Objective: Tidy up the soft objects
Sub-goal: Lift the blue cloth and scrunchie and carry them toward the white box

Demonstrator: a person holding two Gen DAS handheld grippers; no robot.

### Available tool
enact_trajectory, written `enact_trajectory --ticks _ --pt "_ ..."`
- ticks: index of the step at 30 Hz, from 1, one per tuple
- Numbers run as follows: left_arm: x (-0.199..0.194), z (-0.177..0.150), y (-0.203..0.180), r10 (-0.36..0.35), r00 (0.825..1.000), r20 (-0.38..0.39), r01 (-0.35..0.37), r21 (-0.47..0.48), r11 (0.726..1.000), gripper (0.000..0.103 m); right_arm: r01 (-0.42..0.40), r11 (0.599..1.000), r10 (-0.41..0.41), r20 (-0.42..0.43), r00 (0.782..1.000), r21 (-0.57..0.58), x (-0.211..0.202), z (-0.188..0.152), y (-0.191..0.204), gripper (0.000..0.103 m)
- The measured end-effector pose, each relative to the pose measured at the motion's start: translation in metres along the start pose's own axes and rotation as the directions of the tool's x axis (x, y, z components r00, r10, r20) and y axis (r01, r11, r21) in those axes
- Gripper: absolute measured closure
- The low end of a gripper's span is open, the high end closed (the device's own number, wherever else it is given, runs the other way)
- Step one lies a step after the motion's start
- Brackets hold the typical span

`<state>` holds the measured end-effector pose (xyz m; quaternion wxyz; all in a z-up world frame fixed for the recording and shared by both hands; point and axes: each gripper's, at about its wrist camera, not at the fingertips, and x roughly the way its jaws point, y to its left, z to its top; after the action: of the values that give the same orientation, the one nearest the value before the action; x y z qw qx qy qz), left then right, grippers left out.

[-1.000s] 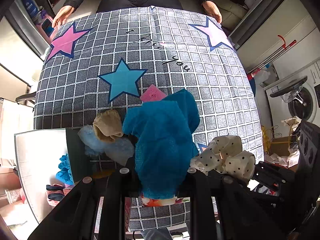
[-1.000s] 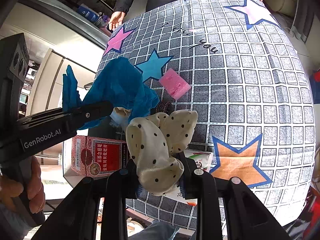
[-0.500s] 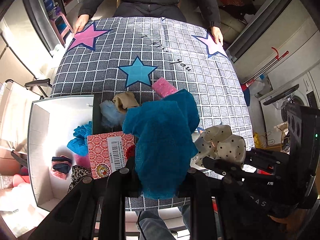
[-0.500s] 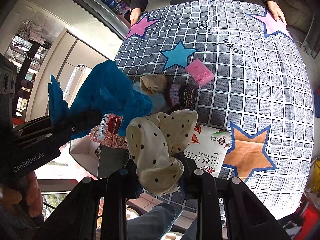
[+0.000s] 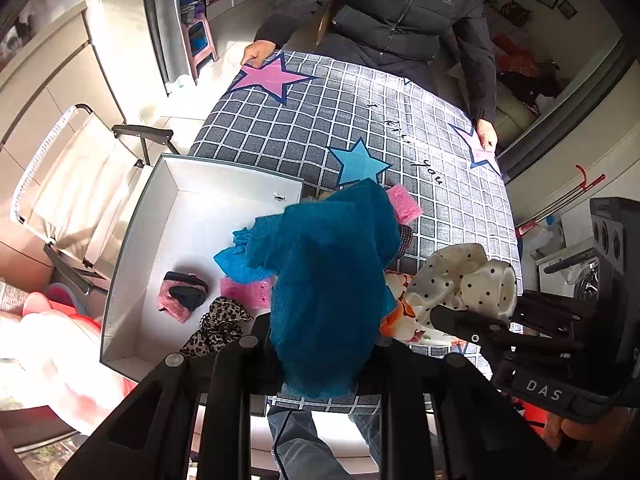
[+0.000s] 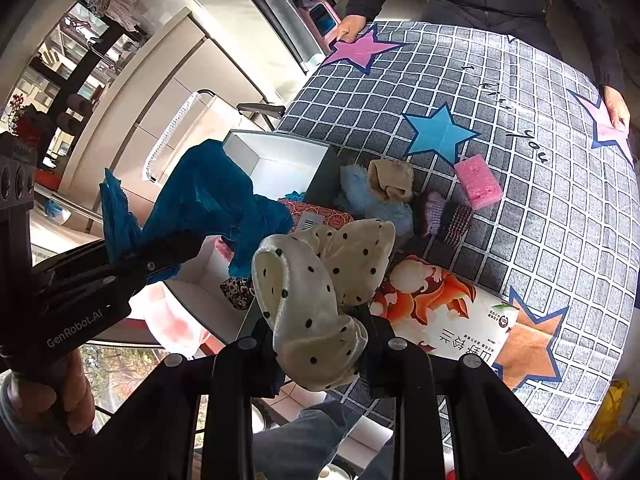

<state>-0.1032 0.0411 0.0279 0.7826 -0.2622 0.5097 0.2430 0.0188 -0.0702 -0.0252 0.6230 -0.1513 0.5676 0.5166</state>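
Observation:
My left gripper (image 5: 320,354) is shut on a blue mesh cloth (image 5: 324,280) and holds it high, over the right edge of the white box (image 5: 144,240). The cloth also shows in the right wrist view (image 6: 208,200). My right gripper (image 6: 320,344) is shut on a cream polka-dot scrunchie (image 6: 316,284), seen in the left wrist view (image 5: 468,280) just right of the blue cloth. The box holds a blue cloth (image 5: 236,258), a pink sponge (image 5: 244,292), a pink-and-black sock (image 5: 182,296) and a leopard scrunchie (image 5: 216,326).
On the star-patterned tablecloth (image 6: 520,208) lie a pink sponge (image 6: 478,182), a tan sock (image 6: 390,180), a light-blue fluffy piece (image 6: 372,204), a purple knit piece (image 6: 444,216), a red carton (image 6: 316,216) and a printed packet (image 6: 444,312). A person sits at the far side (image 5: 404,12).
Both grippers have risen and swung left with their cloths. The white box's inside has come into full view under the blue cloth.

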Motion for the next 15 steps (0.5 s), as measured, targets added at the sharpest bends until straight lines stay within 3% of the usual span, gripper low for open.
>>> enact_trajectory --ticks 7,15 --pt "-0.010 -0.015 0.041 0.071 0.997 0.036 -0.068 -0.076 0.995 0.079 -0.013 0.993 0.011 -0.017 1.000 -0.117 0.012 0.014 0.041 0.074" --pt "-0.011 -0.034 0.064 0.090 0.995 0.037 -0.085 -0.120 0.989 0.079 -0.029 0.981 0.024 -0.032 0.999 -0.190 0.030 0.007 0.075 0.074"
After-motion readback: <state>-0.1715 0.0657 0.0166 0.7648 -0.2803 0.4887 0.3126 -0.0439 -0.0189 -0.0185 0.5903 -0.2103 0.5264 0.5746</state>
